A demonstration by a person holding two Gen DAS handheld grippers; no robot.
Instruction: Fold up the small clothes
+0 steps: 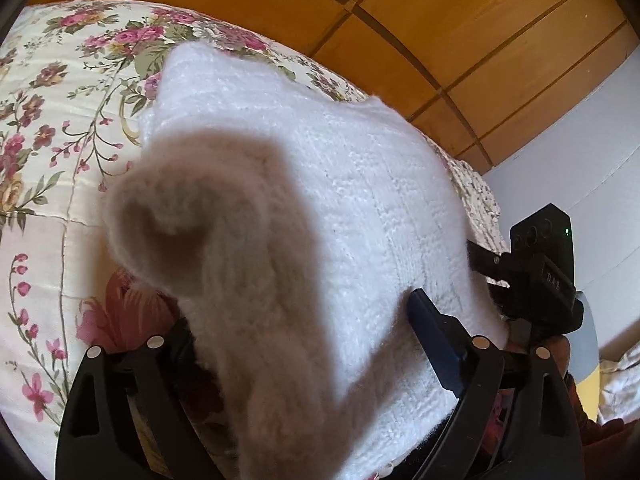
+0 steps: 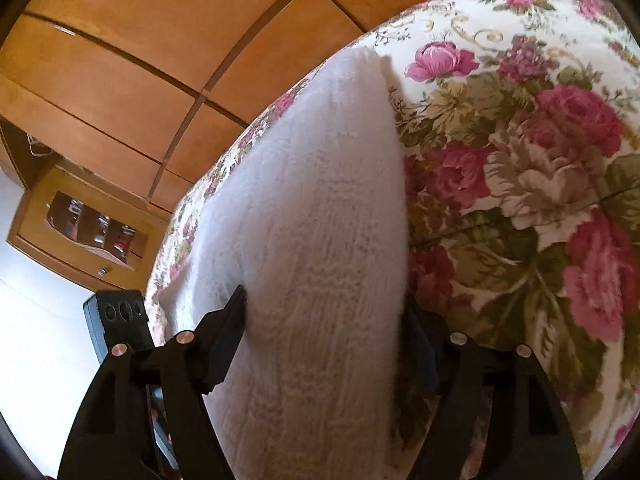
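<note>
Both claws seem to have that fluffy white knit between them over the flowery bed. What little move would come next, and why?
Probably carry the white knit forward and lay it down over itself on the floral bedspread, since both the left gripper and right gripper have it bunched between them, unfolded.

Bedspread [image 2: 520,184] rightward apparently unobstructed

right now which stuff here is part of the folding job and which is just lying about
Part of the job:
white knitted garment
left tongs
right tongs

Just there:
floral bedspread
wooden wardrobe
wooden nightstand
</note>
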